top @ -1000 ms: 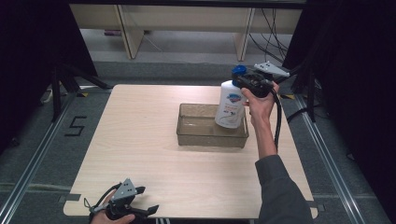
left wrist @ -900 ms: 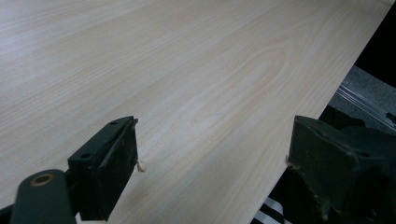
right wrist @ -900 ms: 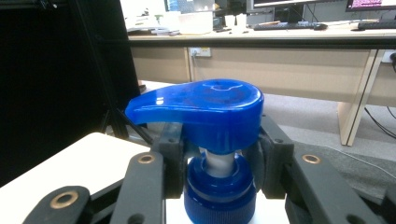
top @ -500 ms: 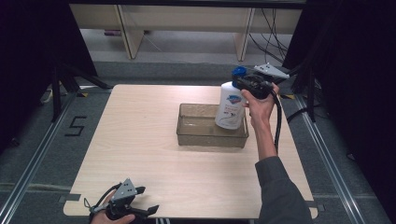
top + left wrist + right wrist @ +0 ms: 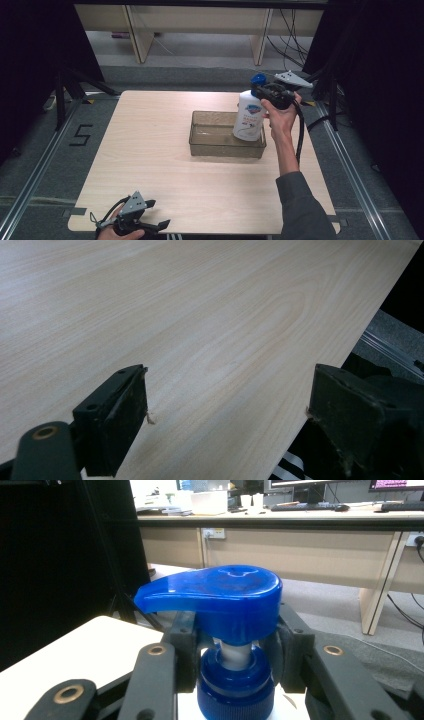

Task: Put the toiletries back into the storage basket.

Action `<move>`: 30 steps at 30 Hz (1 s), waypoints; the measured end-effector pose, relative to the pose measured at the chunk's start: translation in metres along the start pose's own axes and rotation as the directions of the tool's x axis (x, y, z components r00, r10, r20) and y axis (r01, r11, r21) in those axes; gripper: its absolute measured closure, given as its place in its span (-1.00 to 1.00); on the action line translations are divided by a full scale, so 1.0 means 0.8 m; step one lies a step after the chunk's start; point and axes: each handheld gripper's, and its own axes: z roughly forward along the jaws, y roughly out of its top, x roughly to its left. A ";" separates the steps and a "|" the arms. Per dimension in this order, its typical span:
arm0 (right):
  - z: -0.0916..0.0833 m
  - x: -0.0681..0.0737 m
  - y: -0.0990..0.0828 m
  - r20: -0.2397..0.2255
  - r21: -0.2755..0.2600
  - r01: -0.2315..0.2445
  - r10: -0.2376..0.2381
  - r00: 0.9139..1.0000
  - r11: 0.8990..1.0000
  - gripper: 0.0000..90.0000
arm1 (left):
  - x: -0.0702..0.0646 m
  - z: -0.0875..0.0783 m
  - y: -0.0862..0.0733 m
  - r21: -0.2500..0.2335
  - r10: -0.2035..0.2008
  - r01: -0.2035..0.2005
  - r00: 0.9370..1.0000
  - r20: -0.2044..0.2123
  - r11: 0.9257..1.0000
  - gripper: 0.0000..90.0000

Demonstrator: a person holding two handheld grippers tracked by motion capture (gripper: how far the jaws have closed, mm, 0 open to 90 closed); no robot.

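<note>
Soap in a white pump bottle (image 5: pixel 248 117) stands upright at the right end of a clear smoky-brown tray (image 5: pixel 215 147), which sits toward the far right part of the pale wooden table (image 5: pixel 150 150). From above it is not clear whether the bottle's base rests on the tray's floor or hangs just inside it. The bottle carries a coloured label on its front and a blue pump head (image 5: pixel 220 597) on top, with its spout pointing to the left in the right gripper view. The right gripper (image 5: pixel 261 92) is clenched on the bottle at the neck: in the right gripper view its two black pads press from either side against the narrow stem between the pump head and the blue screw collar (image 5: pixel 235 690). The person's right hand (image 5: pixel 280 112) holds that gripper from the right side of the table, the forearm and dark sleeve running down to the bottom edge of the high view, with a black cable looping beside the wrist. Well apart from all this, at the near left corner of the table, the left gripper (image 5: pixel 162 225) lies low by the edge, its jaws spread wide with nothing between them but bare tabletop.
</note>
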 end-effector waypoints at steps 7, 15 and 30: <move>-0.006 0.007 -0.003 -0.012 -0.001 0.011 -0.011 1.000 1.000 0.37 | 0.000 -0.001 0.000 0.005 0.006 -0.006 1.000 0.000 1.000 -0.66; -0.011 0.005 -0.013 -0.022 0.010 0.008 -0.008 1.000 1.000 0.37 | -0.001 0.000 0.000 0.002 -0.002 0.002 1.000 0.001 1.000 -0.66; -0.019 0.005 -0.019 -0.017 0.002 0.026 -0.026 1.000 1.000 0.37 | 0.000 0.000 0.000 0.002 0.002 -0.002 1.000 0.001 1.000 -0.66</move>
